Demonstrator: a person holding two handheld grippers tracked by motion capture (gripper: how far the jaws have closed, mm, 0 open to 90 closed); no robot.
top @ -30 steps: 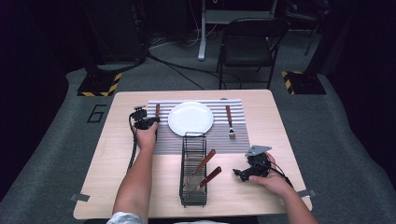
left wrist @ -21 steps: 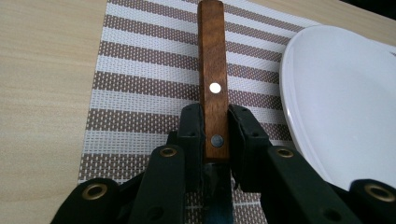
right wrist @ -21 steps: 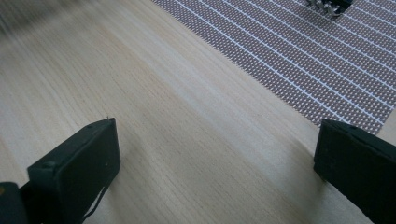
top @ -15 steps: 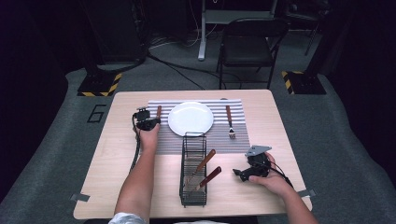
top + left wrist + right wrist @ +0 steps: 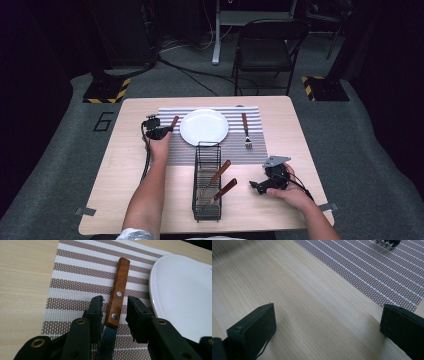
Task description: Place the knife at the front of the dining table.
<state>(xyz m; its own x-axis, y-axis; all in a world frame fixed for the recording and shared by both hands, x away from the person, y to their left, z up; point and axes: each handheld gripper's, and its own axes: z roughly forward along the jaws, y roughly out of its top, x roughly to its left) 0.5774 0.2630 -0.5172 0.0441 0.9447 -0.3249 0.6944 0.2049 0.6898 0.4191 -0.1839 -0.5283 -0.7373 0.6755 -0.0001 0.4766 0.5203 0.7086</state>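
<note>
Oddly, the only writing to be read was a large "6" (image 5: pixel 103 121) marked on the grey floor left of the table (image 5: pixel 120 200). The knife (image 5: pixel 117 302) had a brown wooden handle with two metal rivets and a plain steel blade, and it lay on the striped placemat (image 5: pixel 75 277) just beside the white plate (image 5: pixel 180 295), the handle pointing away from the person. The left gripper (image 5: pixel 113 312) stood over it with the handle between its fingers (image 5: pixel 96 312). Its jaws had just been opening, and a narrow gap showed on each side of the handle, so the pads no longer pressed on it. The right gripper (image 5: pixel 328 322) rested low over bare wood near the placemat's edge, its jaws wide apart with nothing between them. In the high view, a wire caddy (image 5: pixel 206 200) holding two more wooden-handled pieces stood between the hands, and a fork (image 5: pixel 246 131) lay right of the plate.
</note>
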